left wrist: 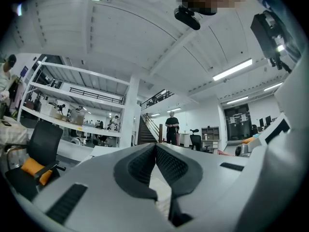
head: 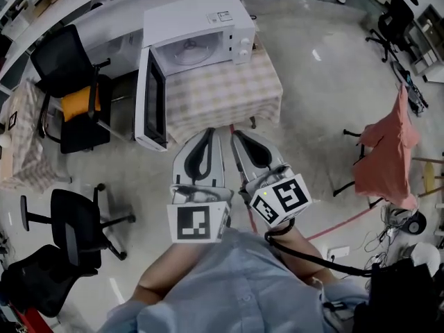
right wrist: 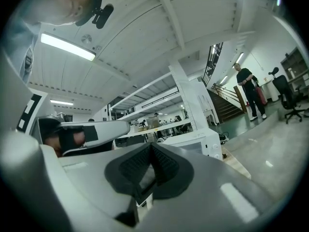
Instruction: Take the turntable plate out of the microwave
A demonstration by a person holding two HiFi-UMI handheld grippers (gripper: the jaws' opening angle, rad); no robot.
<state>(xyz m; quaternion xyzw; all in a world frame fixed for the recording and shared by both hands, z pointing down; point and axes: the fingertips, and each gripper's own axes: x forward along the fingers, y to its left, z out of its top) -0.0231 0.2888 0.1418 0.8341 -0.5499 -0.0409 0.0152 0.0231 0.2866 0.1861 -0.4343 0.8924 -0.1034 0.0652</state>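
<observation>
A white microwave (head: 201,30) stands on a table with a checked cloth (head: 232,92). Its door (head: 152,99) hangs wide open to the left. The glass turntable plate (head: 191,53) lies inside the cavity. My left gripper (head: 208,132) and right gripper (head: 236,134) are side by side just before the table's near edge, pointing level at it. Both are shut with nothing between their pads, and they stand well short of the microwave. In the left gripper view the left gripper (left wrist: 155,145) shows its tips touching. The right gripper (right wrist: 150,145) looks the same in its own view, with the microwave (right wrist: 205,141) ahead.
A black office chair with an orange cushion (head: 76,101) stands left of the open door. Another black chair (head: 73,224) is nearer, at left. A salmon cloth (head: 388,148) hangs over a stand at right. Cables (head: 326,262) lie on the floor. A person (left wrist: 172,127) stands far off by stairs.
</observation>
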